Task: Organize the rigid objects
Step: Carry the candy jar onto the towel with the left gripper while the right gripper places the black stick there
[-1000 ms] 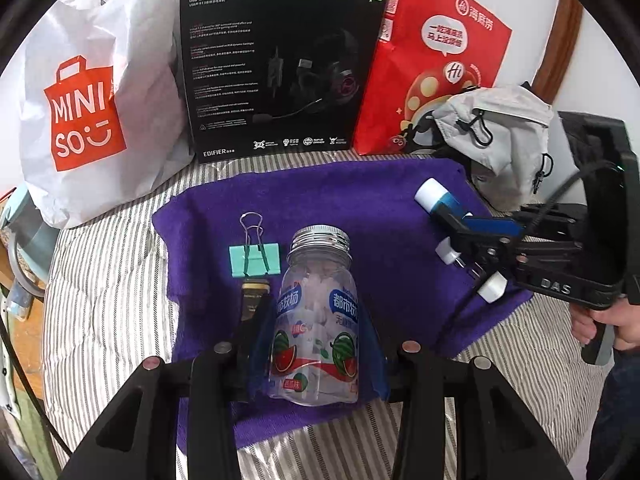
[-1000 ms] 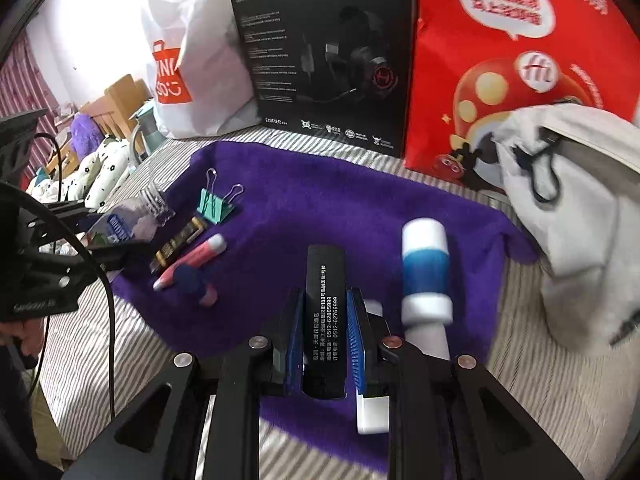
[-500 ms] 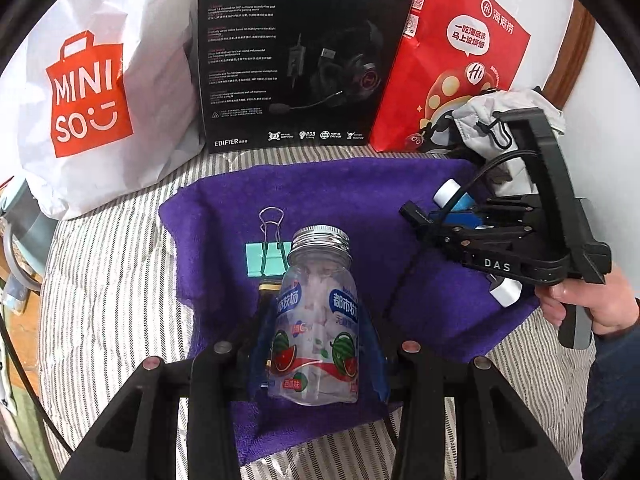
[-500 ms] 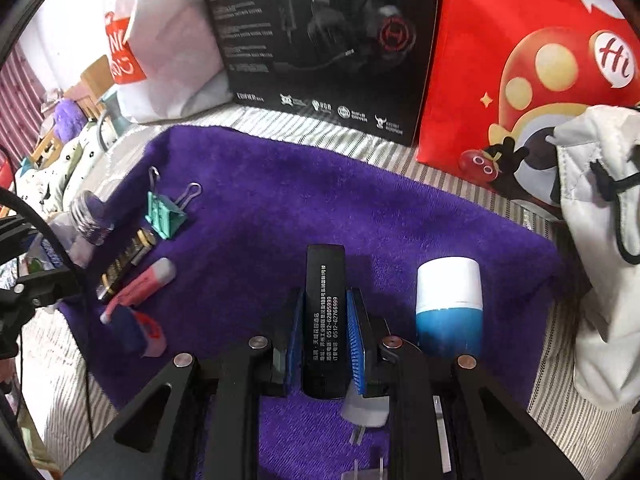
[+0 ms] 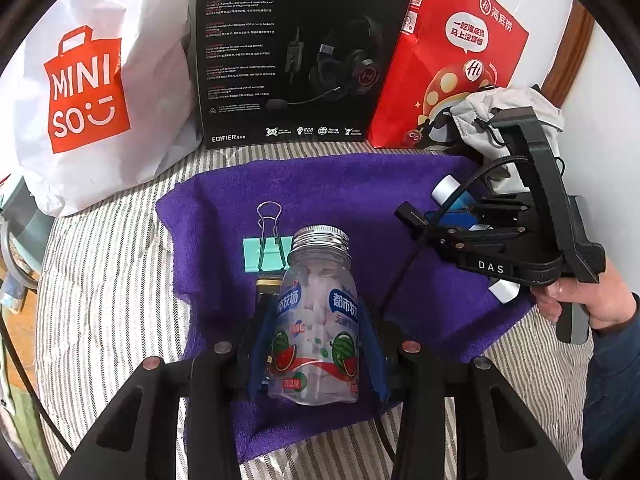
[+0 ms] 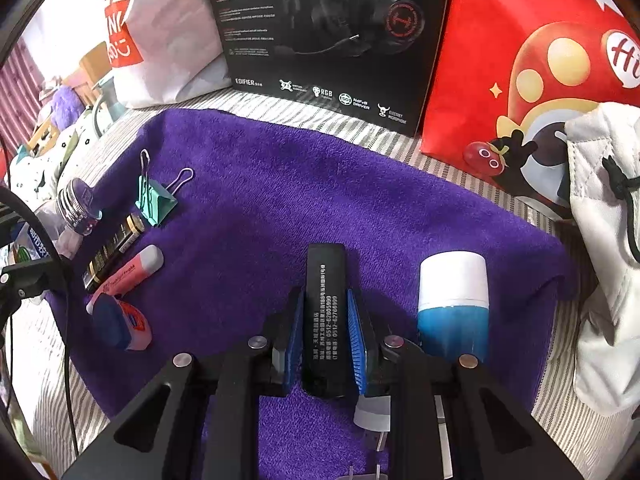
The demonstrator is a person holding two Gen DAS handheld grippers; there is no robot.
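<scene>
A purple towel carries the small items. My left gripper is shut on a clear candy bottle with a silver cap, held upright over the towel's near part. My right gripper is shut on a black flat bar with white print. In the left wrist view the right gripper hovers over the towel's right side. On the towel lie a green binder clip, a black-gold battery, a pink highlighter, a blue-capped stick and a blue-white bottle.
Along the back stand a white Miniso bag, a black headset box and a red paper bag. A pale quilted pouch sits at the towel's right corner. A white plug lies under my right gripper. Striped bedding surrounds the towel.
Both grippers have moved toward the bags at the back while keeping their hold. In the left wrist view the right gripper has risen and tilted over the towel's right side.
</scene>
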